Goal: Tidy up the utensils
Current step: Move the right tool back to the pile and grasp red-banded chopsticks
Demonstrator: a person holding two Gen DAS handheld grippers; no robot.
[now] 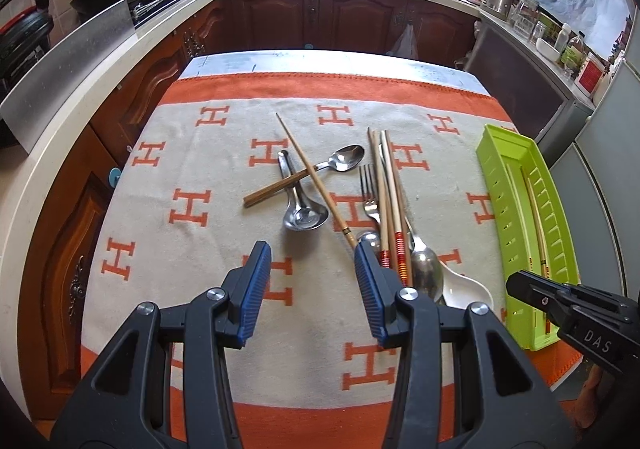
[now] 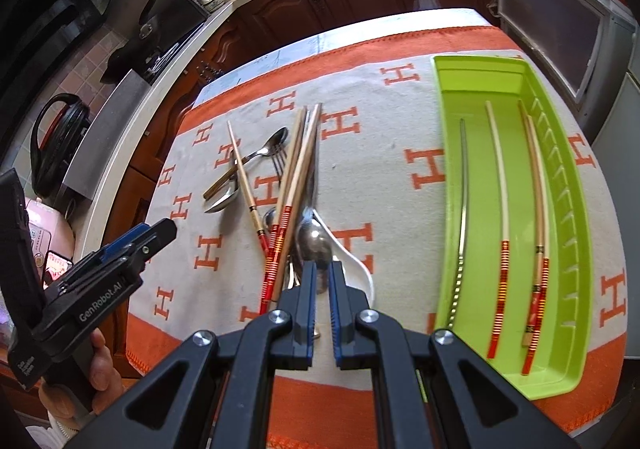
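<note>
Loose utensils lie on the orange-and-grey cloth [image 1: 192, 249]. They are a single chopstick [image 1: 316, 181], a wood-handled spoon [image 1: 344, 159], a steel soup spoon [image 1: 304, 213], a fork [image 1: 370, 193], a bundle of chopsticks [image 1: 390, 201], a metal spoon [image 1: 426, 273] and a white ceramic spoon [image 1: 468, 291]. The green tray [image 2: 480, 63] at the right holds several chopsticks [image 2: 498, 177]. My left gripper [image 1: 313, 253] hovers open over bare cloth, left of the bundle, with nothing between its fingers. My right gripper [image 2: 323, 269] is shut and empty, just above the metal spoon [image 2: 316, 239] and white spoon [image 2: 360, 265].
The table is ringed by dark wooden cabinets [image 1: 352, 17] and a pale countertop [image 1: 100, 65] to the left and behind. A grey appliance [image 1: 532, 89] stands close to the tray's far side. A hand [image 2: 102, 369] holds the left gripper's handle at the table's near left corner.
</note>
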